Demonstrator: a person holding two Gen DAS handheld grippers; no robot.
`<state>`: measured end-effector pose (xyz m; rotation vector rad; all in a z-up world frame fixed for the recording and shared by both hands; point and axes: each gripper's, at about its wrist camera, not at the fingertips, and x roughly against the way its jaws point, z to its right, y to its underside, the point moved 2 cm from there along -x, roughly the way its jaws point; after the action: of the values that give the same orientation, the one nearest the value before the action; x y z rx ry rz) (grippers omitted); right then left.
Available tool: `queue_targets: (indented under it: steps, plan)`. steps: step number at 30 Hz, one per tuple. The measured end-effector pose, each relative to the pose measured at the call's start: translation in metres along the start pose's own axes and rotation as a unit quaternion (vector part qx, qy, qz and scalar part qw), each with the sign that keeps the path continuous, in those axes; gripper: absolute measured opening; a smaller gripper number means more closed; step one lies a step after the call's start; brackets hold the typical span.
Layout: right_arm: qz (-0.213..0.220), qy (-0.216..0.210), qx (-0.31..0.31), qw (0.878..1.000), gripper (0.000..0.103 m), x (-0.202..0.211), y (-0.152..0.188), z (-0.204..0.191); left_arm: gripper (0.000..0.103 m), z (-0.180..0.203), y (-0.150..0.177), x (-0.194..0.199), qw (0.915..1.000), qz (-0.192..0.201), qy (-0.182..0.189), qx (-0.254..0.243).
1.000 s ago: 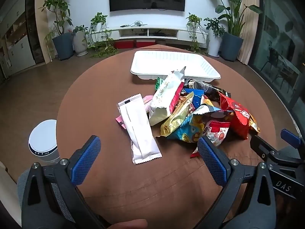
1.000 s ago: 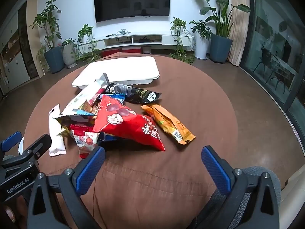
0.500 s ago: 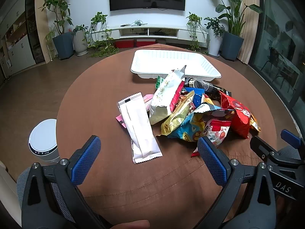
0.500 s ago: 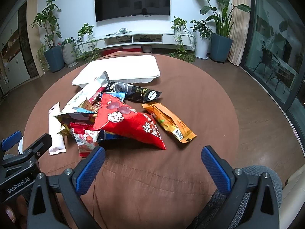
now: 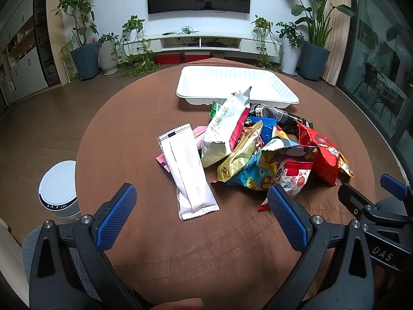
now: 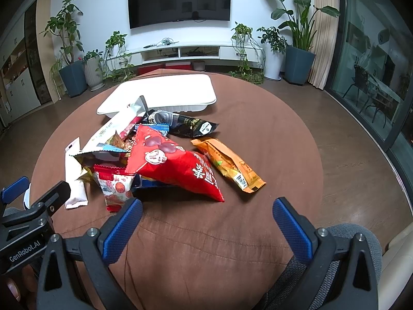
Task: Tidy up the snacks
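Left wrist view: left gripper [image 5: 201,214] low over brown counter [image 5: 124,129], jaws wide, holding nothing; snack pile [image 5: 260,149] heaped mid-counter before white tray [image 5: 236,84]. Right gripper [image 6: 206,230] likewise wide, empty, near red bag [image 6: 175,166].

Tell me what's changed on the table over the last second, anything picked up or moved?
Nothing picked up or let go. The right gripper eased slightly toward the snack pile, so the red bag looks a bit nearer. The left gripper is unmoved; both jaws remain wide open. The white tray remains empty.
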<state>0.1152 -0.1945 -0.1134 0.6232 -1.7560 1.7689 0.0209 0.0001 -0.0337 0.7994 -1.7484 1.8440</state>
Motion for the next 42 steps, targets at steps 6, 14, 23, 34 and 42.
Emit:
queue_targets:
  steps: [6,14,23,34,42]
  plan:
    - [0.0,0.0,0.0,1.0,0.103,-0.0002,0.0001,-0.0002,0.103,0.0007,0.0006,-0.0001,1.0,-0.001,0.0,-0.001]
    - [-0.002,0.0,0.0,1.0,0.103,-0.0034,0.0028,-0.0011,0.103,0.0016,0.0012,-0.0003,1.0,-0.002,-0.001,-0.001]
    - [-0.002,0.0,0.001,1.0,0.103,-0.0033,0.0027,-0.0013,0.103,0.0023,0.0016,-0.0003,1.0,-0.002,-0.001,-0.002]
    - [-0.003,0.0,0.001,1.0,0.103,-0.0034,0.0024,-0.0017,0.103,0.0025,0.0037,-0.0007,1.0,-0.003,-0.001,-0.003]
    - [-0.003,0.0,0.001,1.0,0.103,-0.0035,0.0025,-0.002,0.103,0.0016,0.0057,-0.0004,1.0,-0.004,-0.001,-0.003]
